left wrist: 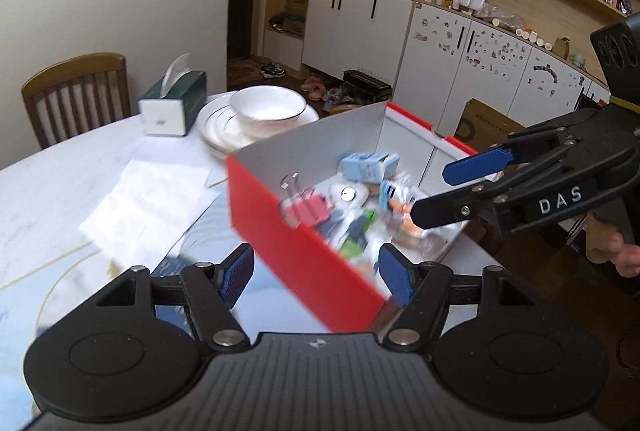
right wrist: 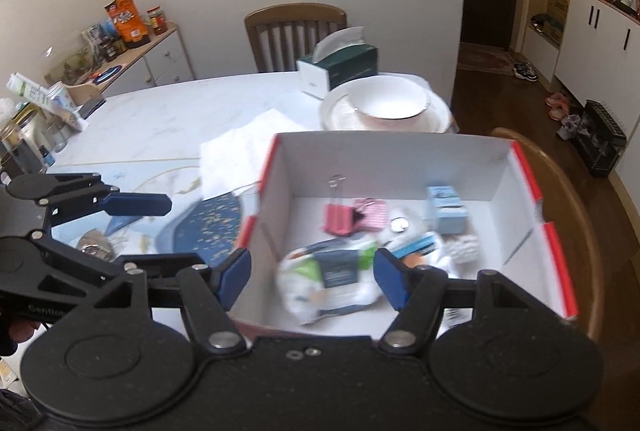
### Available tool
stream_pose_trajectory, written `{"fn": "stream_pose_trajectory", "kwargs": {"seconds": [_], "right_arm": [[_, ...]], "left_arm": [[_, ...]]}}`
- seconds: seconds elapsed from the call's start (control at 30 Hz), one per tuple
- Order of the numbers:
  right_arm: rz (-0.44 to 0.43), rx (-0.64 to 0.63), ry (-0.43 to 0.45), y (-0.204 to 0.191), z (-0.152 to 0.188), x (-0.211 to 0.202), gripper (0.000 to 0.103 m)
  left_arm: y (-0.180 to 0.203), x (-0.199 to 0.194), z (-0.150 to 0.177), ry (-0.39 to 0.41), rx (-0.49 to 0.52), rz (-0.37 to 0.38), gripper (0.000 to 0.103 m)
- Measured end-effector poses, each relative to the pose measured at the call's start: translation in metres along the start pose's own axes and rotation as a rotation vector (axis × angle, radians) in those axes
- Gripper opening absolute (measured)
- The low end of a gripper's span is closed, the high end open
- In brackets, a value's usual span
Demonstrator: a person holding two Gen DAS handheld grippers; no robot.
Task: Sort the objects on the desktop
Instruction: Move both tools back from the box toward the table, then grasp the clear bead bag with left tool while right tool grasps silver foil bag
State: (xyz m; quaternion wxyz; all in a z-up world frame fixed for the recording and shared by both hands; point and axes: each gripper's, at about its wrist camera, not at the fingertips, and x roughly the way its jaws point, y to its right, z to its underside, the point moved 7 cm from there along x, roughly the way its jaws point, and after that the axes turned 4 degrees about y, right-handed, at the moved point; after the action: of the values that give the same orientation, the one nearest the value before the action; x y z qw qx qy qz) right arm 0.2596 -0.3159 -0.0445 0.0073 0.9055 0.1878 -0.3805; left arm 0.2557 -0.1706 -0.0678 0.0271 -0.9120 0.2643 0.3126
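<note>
Now my right gripper (right wrist: pixel 310 277) hangs empty, jaws apart, right above the red-and-white cardboard box (right wrist: pixel 400 159); my left gripper (left wrist: pixel 316 275), also wide and empty, sits outside its red wall.

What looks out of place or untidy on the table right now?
Loose white papers lie crumpled and askew beside the red box. A bowl on stacked plates sits near the table's edge. In the box, items such as the binder clips lie jumbled. Nothing looks spilled or broken.
</note>
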Motion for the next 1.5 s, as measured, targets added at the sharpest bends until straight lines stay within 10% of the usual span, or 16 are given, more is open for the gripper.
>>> {"fn": "stream_pose_trajectory", "kwargs": {"seconds": [0.9,1.5], "right_arm": [[-0.064,-0.028,-0.065,-0.191,0.031,0.057,0.073],[-0.057,-0.022,-0.181,-0.284,0.037,0.135,0.075]], "left_arm": [[-0.126,-0.121,0.124,-0.061,-0.039,-0.087,0.103],[-0.171,-0.128,0.198,-0.14,-0.01,-0.126,0.103]]}}
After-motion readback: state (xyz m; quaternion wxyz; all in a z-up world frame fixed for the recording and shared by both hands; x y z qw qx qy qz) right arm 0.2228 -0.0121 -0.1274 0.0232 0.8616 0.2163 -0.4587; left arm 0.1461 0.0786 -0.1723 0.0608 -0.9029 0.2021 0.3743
